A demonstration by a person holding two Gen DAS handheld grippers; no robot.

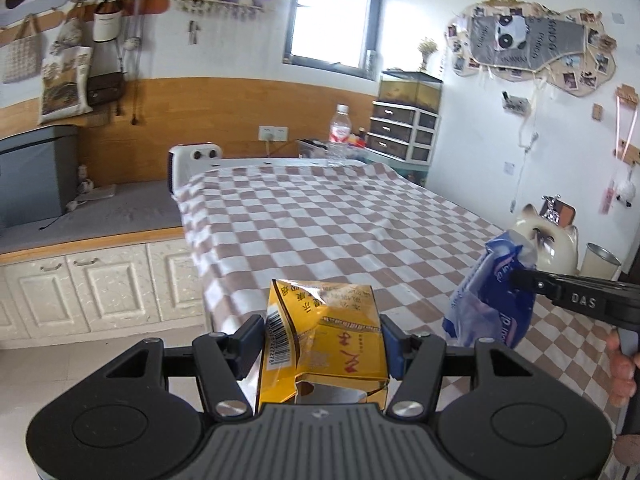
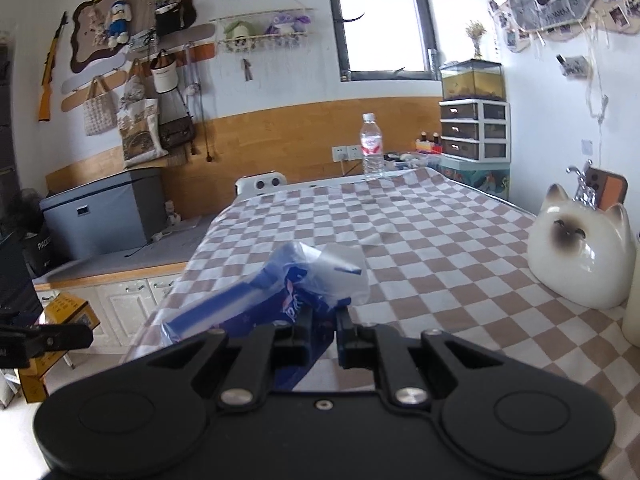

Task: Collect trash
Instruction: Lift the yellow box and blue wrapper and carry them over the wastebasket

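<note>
Right wrist view: water bottle and ceramic cat on checkered cloth.

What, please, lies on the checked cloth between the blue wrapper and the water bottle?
Nothing: in the right wrist view, bare checked cloth runs from the blue wrapper to the water bottle.

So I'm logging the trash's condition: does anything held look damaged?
Yes. The yellow carton between the left gripper's fingers is torn open along its near edge, and the blue plastic wrapper is crumpled.

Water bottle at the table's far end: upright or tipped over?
Upright. The water bottle stands on its base on the checkered table, cap on top.
</note>
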